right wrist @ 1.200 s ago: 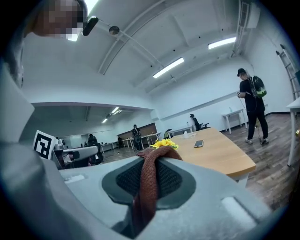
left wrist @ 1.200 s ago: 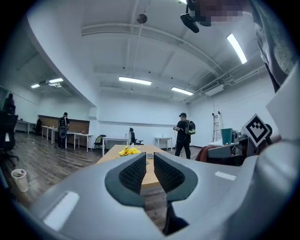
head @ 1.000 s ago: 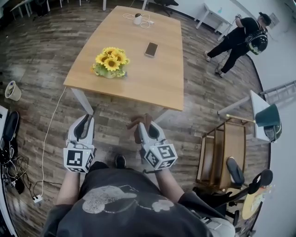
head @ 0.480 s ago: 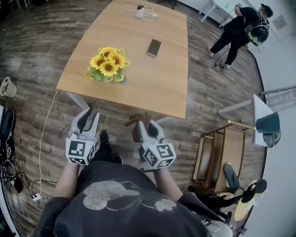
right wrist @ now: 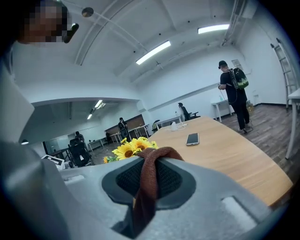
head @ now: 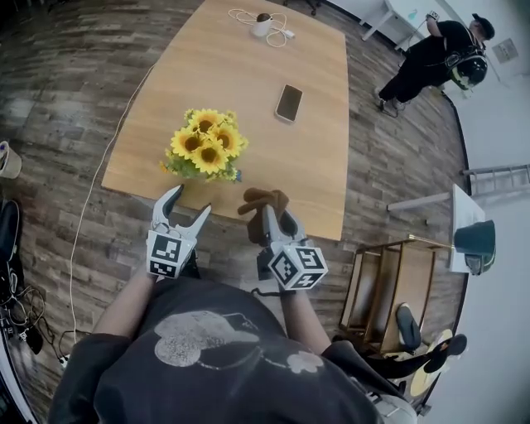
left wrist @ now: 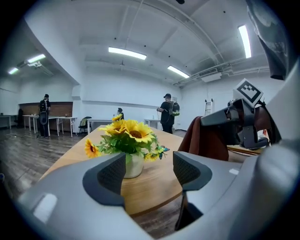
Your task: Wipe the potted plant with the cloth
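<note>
A pot of yellow sunflowers in a pale pot stands near the front left of the wooden table. My left gripper hangs just before the table's front edge, below the flowers; its jaws are opening with nothing between them, and the pot shows through the gap. My right gripper is shut on a brown cloth, which bunches above the jaws at the table edge, right of the flowers. In the right gripper view the cloth is pinched between the pads, with the sunflowers behind it.
A phone lies mid-table and a white device with a cable at the far end. A person stands at the back right. A wooden trolley and a desk with a dark lamp are at the right.
Both grippers have moved forward to the table's front edge, close to the flowers. The left gripper's jaws, shut before, now stand apart. The cloth stays in the right gripper.
</note>
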Available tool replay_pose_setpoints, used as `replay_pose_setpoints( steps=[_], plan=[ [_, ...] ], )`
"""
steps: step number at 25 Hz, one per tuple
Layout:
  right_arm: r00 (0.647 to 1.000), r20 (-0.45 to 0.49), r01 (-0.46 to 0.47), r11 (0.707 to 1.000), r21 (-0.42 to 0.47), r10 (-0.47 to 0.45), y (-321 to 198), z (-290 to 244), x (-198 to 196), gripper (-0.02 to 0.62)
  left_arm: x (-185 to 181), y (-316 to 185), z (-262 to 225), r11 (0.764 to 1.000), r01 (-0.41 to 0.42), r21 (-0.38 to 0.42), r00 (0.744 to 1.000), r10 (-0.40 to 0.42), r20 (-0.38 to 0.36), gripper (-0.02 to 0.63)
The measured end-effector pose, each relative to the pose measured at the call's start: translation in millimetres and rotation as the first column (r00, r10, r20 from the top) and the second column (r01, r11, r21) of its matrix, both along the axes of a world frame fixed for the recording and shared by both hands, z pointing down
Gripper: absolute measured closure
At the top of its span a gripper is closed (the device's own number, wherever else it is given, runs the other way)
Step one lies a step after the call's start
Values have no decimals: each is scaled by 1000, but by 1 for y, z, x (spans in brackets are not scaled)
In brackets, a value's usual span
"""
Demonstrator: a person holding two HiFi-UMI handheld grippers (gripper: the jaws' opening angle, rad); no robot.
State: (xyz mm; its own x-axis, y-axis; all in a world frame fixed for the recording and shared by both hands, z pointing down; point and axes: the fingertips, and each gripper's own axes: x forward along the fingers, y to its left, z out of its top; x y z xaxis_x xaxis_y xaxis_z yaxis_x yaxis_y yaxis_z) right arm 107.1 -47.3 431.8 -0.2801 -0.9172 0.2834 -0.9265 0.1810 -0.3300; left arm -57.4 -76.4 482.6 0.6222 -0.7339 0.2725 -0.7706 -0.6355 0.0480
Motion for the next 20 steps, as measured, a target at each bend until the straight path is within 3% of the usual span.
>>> replay_pose_setpoints(
  steps=[6, 11, 15, 20],
  plan=[
    [997, -15, -72, 997, -13, 72, -33, 6, -4, 549, 14, -26, 25, 995, -80, -54, 996, 81, 22, 167],
    [994, -72, -88, 996, -21, 86, -50, 8, 5, 549, 11, -37, 50, 988, -50, -146, 998, 55, 28, 91],
    [992, -124, 0, 998, -57, -7, -72, 18, 7, 549, 6, -54, 71, 981, 12, -195, 999, -2, 51, 80],
    [954, -201, 203, 972, -115, -223, -103, 39, -4, 549, 6, -81, 75, 991, 60, -120, 993, -47, 105, 80]
  ],
)
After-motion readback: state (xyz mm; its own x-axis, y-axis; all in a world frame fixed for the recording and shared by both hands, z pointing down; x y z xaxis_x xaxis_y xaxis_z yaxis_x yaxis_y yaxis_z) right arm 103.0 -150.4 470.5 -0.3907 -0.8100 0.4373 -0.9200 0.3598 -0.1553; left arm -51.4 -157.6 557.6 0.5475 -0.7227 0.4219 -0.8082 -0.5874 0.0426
